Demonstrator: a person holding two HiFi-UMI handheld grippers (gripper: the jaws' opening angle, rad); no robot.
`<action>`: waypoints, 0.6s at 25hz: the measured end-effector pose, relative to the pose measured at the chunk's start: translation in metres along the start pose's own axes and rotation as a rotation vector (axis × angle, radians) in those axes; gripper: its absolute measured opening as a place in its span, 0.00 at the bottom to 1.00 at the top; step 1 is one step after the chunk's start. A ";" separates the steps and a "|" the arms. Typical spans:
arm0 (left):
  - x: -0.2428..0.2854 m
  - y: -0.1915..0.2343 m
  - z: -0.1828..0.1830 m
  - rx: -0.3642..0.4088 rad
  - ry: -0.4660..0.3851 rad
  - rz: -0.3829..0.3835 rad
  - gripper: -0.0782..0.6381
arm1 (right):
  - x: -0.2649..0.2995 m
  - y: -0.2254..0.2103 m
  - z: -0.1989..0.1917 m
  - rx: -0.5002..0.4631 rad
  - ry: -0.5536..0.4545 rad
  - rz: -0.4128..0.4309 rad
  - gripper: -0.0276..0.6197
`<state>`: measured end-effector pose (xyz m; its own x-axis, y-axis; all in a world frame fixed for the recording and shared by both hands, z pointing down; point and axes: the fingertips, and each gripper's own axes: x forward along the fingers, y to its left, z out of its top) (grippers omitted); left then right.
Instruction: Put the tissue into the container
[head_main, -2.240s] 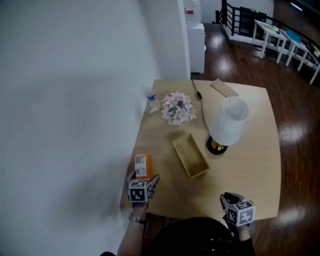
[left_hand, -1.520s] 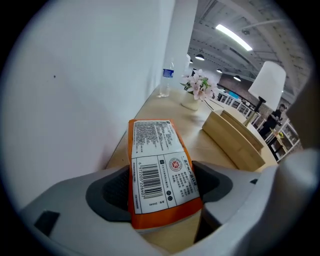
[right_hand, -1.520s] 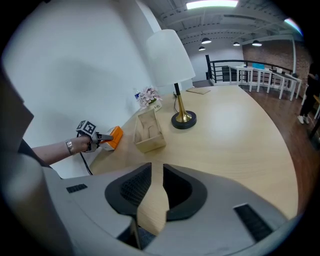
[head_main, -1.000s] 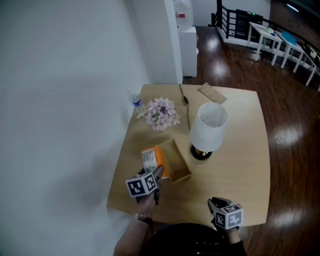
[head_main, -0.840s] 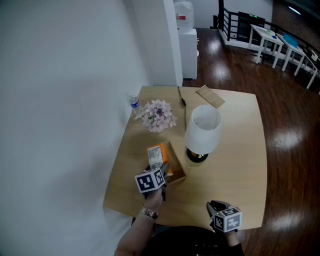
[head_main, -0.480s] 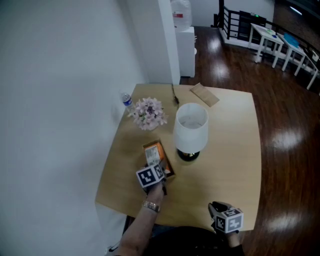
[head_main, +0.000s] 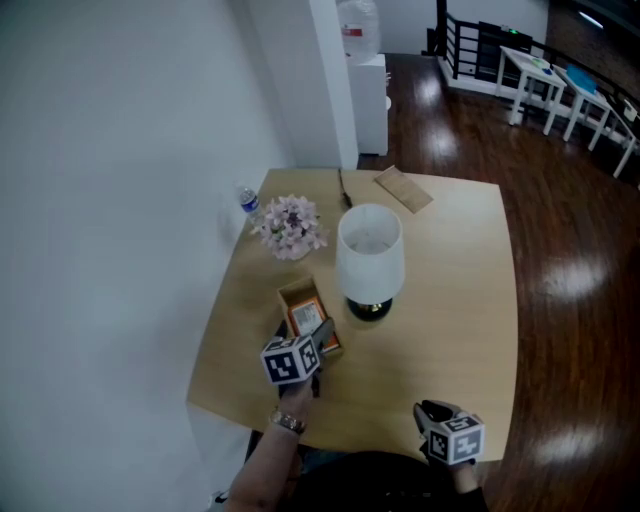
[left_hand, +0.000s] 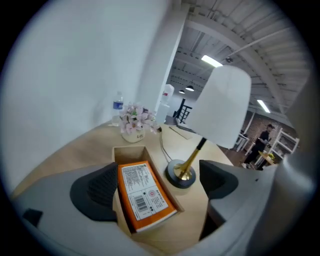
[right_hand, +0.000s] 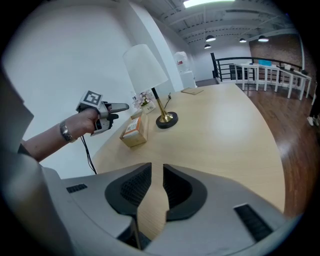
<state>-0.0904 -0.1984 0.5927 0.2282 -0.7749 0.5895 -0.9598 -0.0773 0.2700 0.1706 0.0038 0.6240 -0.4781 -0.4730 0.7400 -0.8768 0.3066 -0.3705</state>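
With the left gripper's (left_hand: 158, 186) jaws opening wide around the tissue pack (left_hand: 142, 192) — it lies tilted, its near end above the container's (left_hand: 131, 148) rim — a brush on withdrawal could tip it out, while the right gripper's (right_hand: 152, 192) jaws sit nearly together, empty.

Head view looks steeply down over the table (head_main: 450, 300); both gripper views sit low above it, sharing the lamp (head_main: 370, 250) and container (head_main: 296, 297).

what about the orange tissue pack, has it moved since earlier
Yes. The tissue pack went from the table edge left of the wooden box into that box, beside the lamp; the left gripper's jaws are opening around it.
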 end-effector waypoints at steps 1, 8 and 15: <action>-0.012 -0.011 0.000 0.032 -0.003 -0.050 0.79 | 0.001 0.002 0.001 -0.001 -0.004 0.004 0.16; -0.100 -0.094 -0.055 0.342 0.127 -0.447 0.35 | 0.012 0.027 0.019 -0.009 -0.042 0.034 0.16; -0.119 -0.102 -0.108 0.423 0.230 -0.492 0.11 | 0.015 0.065 0.035 -0.033 -0.090 0.099 0.11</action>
<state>-0.0021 -0.0308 0.5778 0.6375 -0.4382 0.6337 -0.7066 -0.6605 0.2541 0.1049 -0.0129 0.5914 -0.5660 -0.5108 0.6472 -0.8238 0.3814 -0.4194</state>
